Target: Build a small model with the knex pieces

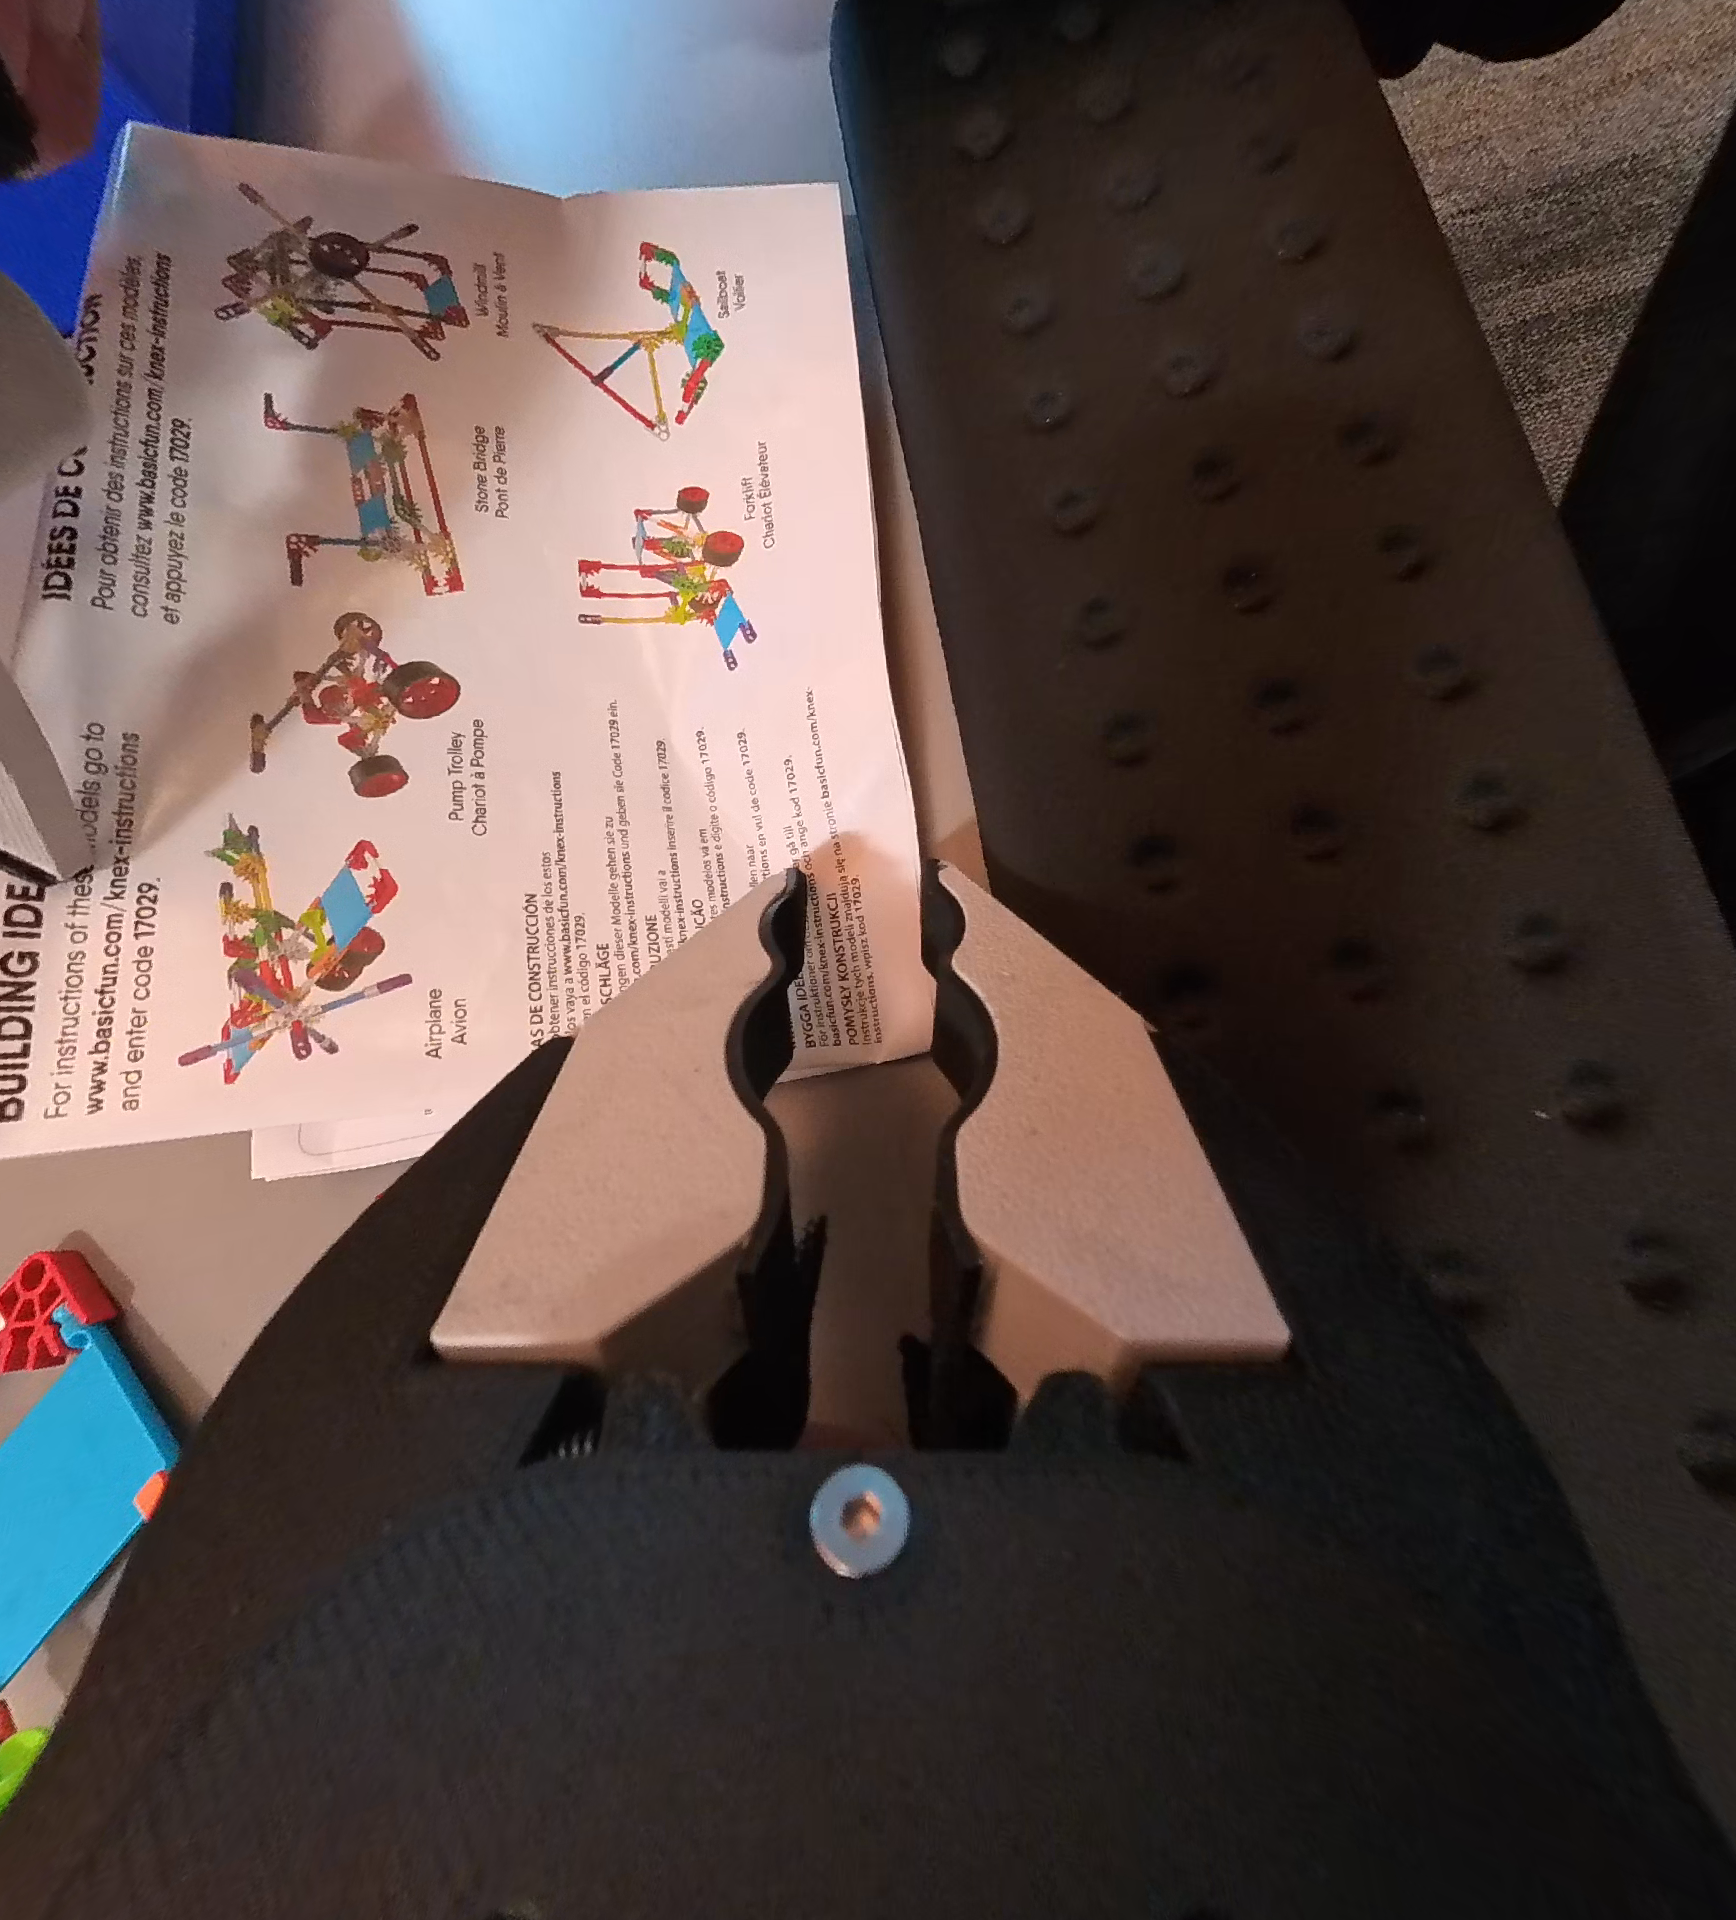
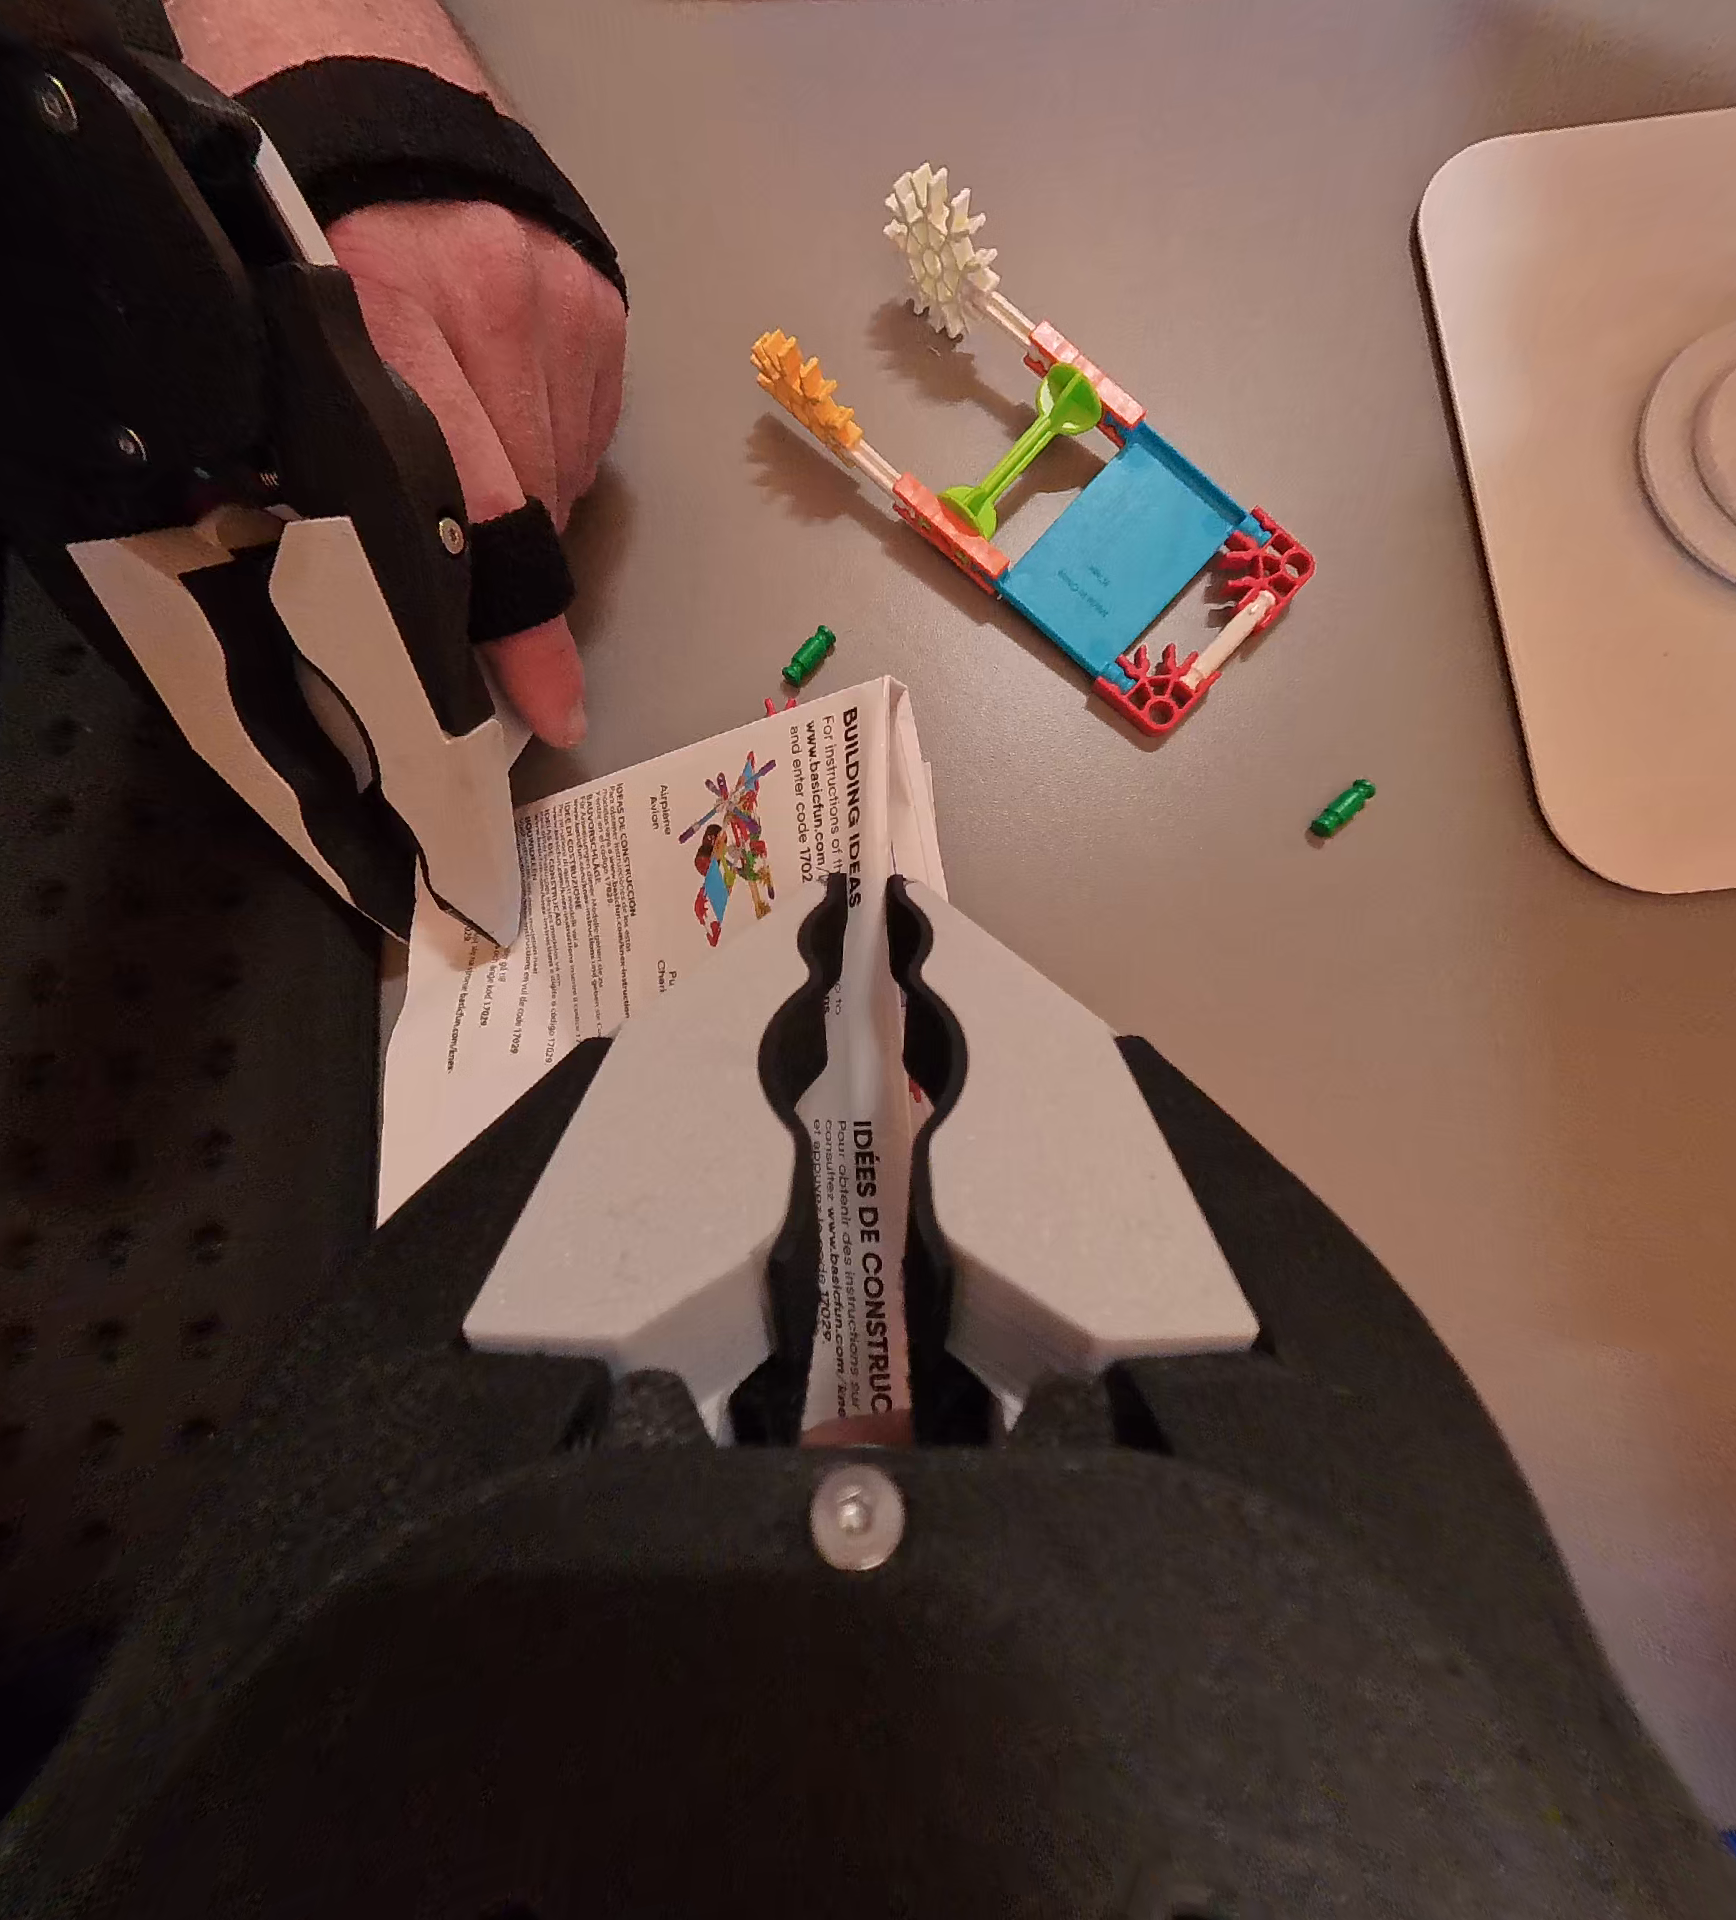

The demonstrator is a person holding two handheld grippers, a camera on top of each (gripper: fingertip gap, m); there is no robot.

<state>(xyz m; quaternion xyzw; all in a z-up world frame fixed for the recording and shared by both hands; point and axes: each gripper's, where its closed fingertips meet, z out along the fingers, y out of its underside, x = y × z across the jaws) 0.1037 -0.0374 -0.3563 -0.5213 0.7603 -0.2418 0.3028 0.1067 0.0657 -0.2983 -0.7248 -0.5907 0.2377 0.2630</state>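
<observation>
Paper leaflet (image 2: 739, 831) sits pinched in my right tool (image 2: 859, 883), lifting its edge off the worktop (image 2: 1155, 1143). My left tool (image 1: 859, 883), jaws apart, pins its far corner flat.

Count taken across both wrist views. Hand-held grippers: two, the left hand-held gripper (image 1: 859, 883) and the right hand-held gripper (image 2: 859, 883). Printed leaflets: one, a white instruction sheet (image 1: 490, 623) on the bench (image 2: 1155, 1143). Assembled toy models: one (image 2: 1103, 520) (blue panel, red corner connectors, a green spool, one white and one orange toothed connector at its rod ends). Loose green pegs: two (image 2: 808, 655) (image 2: 1342, 807). Pale flat stand bases: one (image 2: 1570, 468). Person's hands in view: one (image 2: 490, 343).
</observation>
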